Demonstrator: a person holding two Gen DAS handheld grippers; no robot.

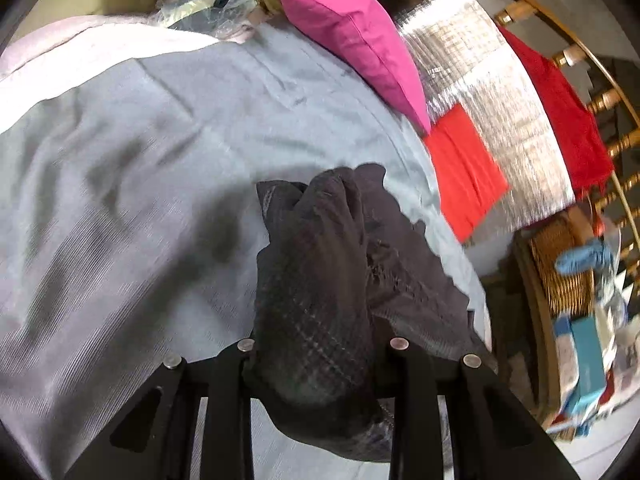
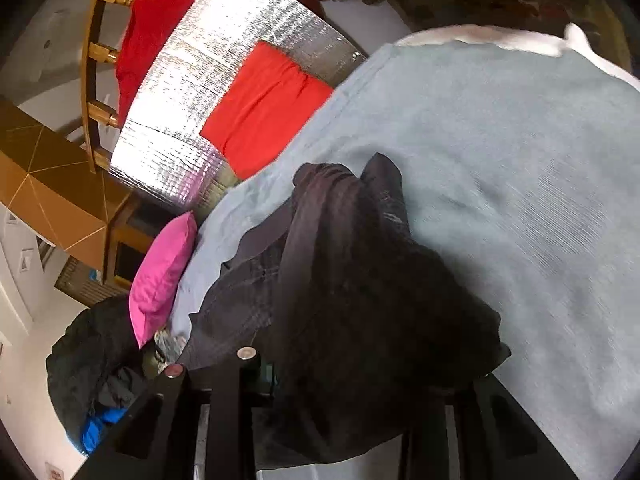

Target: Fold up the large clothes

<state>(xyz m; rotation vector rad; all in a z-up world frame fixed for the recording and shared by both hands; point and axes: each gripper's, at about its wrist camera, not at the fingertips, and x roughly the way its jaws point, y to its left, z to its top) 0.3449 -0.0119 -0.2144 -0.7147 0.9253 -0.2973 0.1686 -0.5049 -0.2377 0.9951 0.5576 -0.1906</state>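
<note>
Pale blue bed cover (image 1: 168, 152) spread wide as the working surface, with a pink pillow (image 1: 352, 36) against its far edge, beside a silver foil sheet (image 1: 480, 92) carrying a folded orange-red cloth (image 1: 464, 172) and a darker red cloth (image 1: 560, 112). Wooden railing (image 1: 600, 100) and a wicker basket (image 1: 560, 272) beyond the bed's edge; dark bundle of other clothes (image 2: 92, 356) off the corner nearest the pillow.

Dark checked garment (image 1: 320, 280) bunched and lifted above the middle of the bed, apparently raised off the cover to be shaken out or laid flat for folding. Gathered in thick folds, so no clean edge showing yet.

Left gripper (image 1: 320, 360): jaws pinching a thick wad of the dark fabric, which hides the tips; held only partly closed by the bulk, judging by the spread linkage.

Right gripper (image 2: 348, 368): fabric draped over and between the jaws, likely clamped on the same garment (image 2: 340, 280), though the contact itself is covered.
</note>
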